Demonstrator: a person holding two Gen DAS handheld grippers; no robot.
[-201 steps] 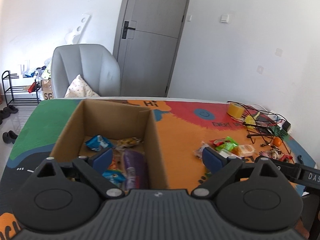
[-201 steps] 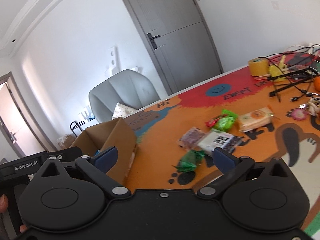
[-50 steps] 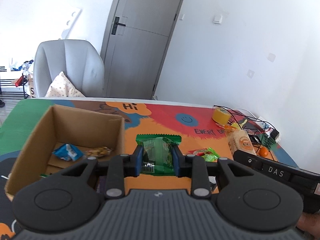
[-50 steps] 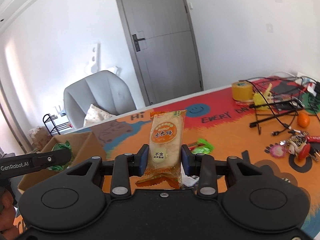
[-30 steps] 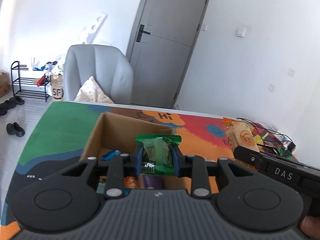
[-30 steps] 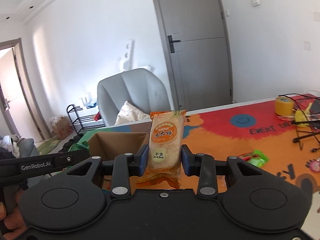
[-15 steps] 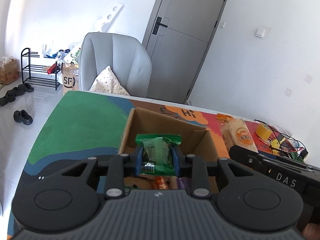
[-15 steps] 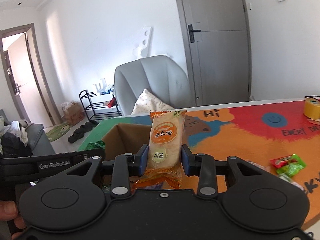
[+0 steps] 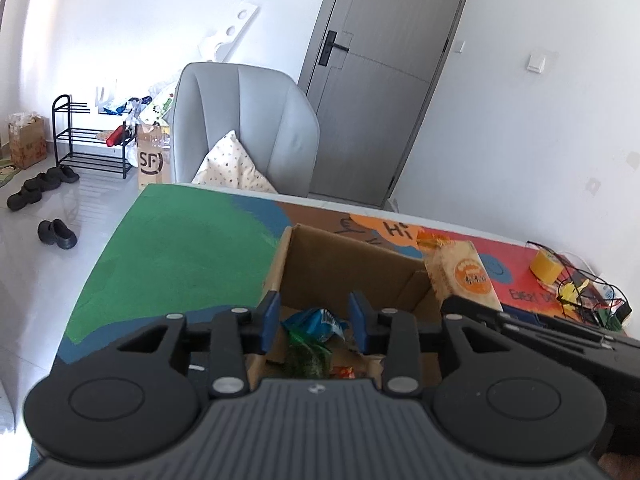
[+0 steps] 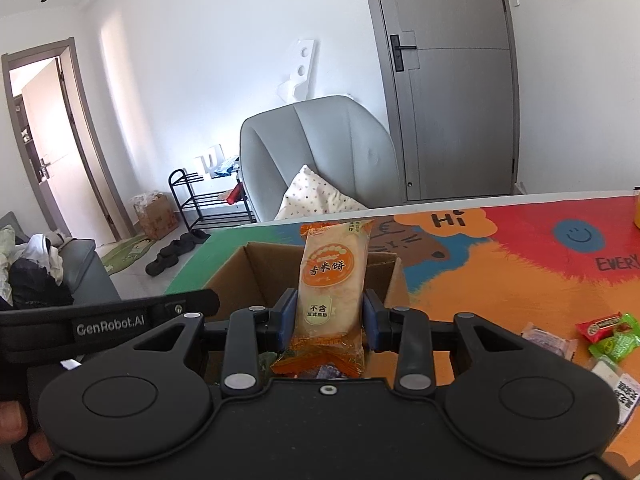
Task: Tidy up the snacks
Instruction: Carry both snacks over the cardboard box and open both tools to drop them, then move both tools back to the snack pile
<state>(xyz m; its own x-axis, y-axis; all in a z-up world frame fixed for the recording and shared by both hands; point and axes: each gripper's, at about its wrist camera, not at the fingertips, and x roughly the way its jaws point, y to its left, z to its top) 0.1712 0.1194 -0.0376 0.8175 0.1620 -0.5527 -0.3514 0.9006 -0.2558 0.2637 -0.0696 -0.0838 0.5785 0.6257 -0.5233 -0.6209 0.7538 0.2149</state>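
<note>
Left gripper (image 9: pixel 314 322): jaws apart, empty, above cardboard box (image 9: pixel 348 256) for dropping. Right gripper (image 10: pixel 325 320): clamped on rice cracker packet (image 10: pixel 330 280), poised over box.

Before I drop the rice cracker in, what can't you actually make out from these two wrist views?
- Cardboard box floor: left wrist view, near half hidden by the left gripper body.
- Dark green packet: blurred, label unreadable.
- Box interior: right wrist view, blocked by the rice cracker packet in the right gripper.
- White packet: cut off by the right edge.
</note>
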